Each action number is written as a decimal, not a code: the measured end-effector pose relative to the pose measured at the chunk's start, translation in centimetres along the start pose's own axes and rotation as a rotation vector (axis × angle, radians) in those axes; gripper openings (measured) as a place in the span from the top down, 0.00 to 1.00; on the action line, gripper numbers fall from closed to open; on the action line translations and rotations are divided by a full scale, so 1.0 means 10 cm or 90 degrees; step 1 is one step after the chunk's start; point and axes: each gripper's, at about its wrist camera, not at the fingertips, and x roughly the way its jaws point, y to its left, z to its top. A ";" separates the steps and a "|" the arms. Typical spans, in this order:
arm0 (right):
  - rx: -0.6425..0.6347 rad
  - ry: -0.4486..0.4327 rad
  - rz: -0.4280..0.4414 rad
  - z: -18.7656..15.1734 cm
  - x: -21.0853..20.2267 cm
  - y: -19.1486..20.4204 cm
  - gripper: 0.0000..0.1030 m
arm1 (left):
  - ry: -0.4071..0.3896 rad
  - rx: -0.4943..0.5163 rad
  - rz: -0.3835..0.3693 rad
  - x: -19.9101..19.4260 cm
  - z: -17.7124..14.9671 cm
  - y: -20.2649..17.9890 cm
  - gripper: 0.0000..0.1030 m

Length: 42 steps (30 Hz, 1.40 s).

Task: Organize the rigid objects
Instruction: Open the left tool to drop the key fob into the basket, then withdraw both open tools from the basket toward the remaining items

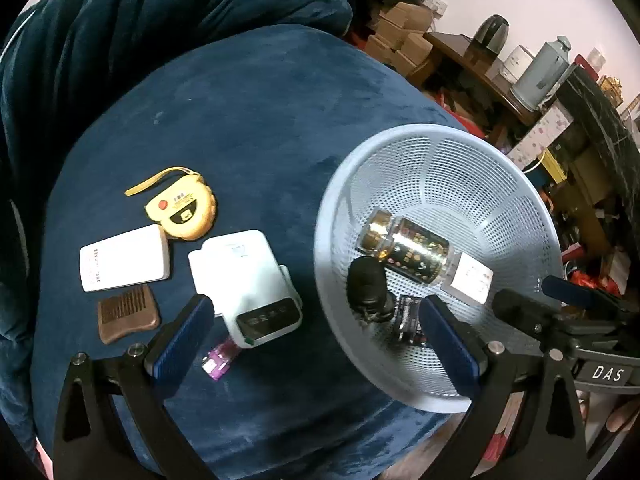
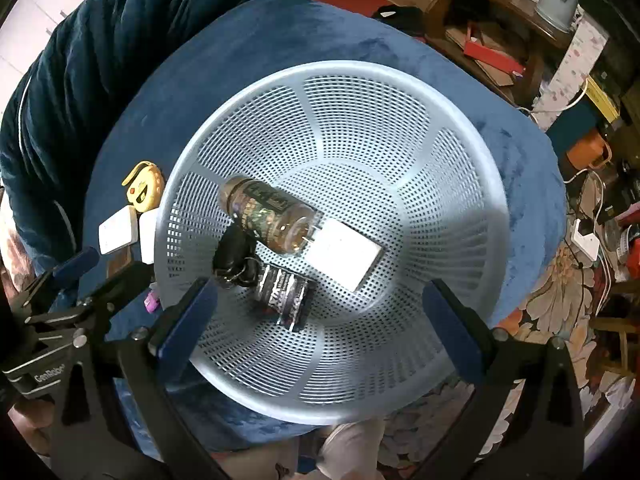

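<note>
Both tongs hang apart and empty above the blue tabletop (image 1: 248, 128) — right tongs (image 2: 320, 320) over the basket (image 2: 460, 200), which holds a bottle (image 2: 268, 212) and white box (image 2: 344, 256); left tongs (image 1: 316, 340) near the tape measure (image 1: 184, 212), comb (image 1: 126, 316) and power bank (image 1: 260, 304).

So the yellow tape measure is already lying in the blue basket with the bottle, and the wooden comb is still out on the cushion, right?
Not quite. The yellow tape measure is not in the blue basket; the left wrist view shows it on the cushion, near the wooden comb. The bottle does lie in the basket.
</note>
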 end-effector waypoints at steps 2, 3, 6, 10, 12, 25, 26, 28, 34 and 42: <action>-0.007 0.000 -0.001 0.00 0.01 0.05 0.00 | -0.005 -0.004 0.006 -0.03 -0.01 0.08 0.01; -0.011 0.001 -0.001 0.00 0.02 0.09 0.00 | -0.007 -0.005 0.009 -0.04 -0.02 0.13 0.01; -0.025 0.003 0.000 0.00 0.03 0.19 0.00 | -0.011 -0.015 0.025 -0.07 -0.04 0.29 0.01; -0.046 0.006 0.004 -0.01 0.06 0.36 0.00 | -0.004 -0.044 0.036 -0.09 -0.08 0.58 0.01; -0.057 0.008 0.004 -0.01 0.07 0.44 0.00 | -0.002 -0.056 0.039 -0.10 -0.11 0.70 0.01; -0.160 0.015 0.016 -0.02 0.22 1.19 0.00 | -0.015 -0.125 0.054 -0.17 -0.35 1.47 0.01; -0.170 0.015 0.020 0.00 0.24 1.24 0.00 | -0.015 -0.132 0.057 -0.17 -0.38 1.55 0.01; -0.196 0.017 0.035 0.04 0.31 1.40 0.00 | -0.015 -0.140 0.057 -0.17 -0.43 1.67 0.01; -0.269 0.046 0.117 0.18 0.53 1.84 0.05 | -0.002 -0.163 0.051 -0.07 -0.60 2.00 0.01; -0.304 0.135 0.085 0.39 1.05 2.25 0.35 | 0.013 -0.181 0.041 0.09 -0.76 2.23 0.01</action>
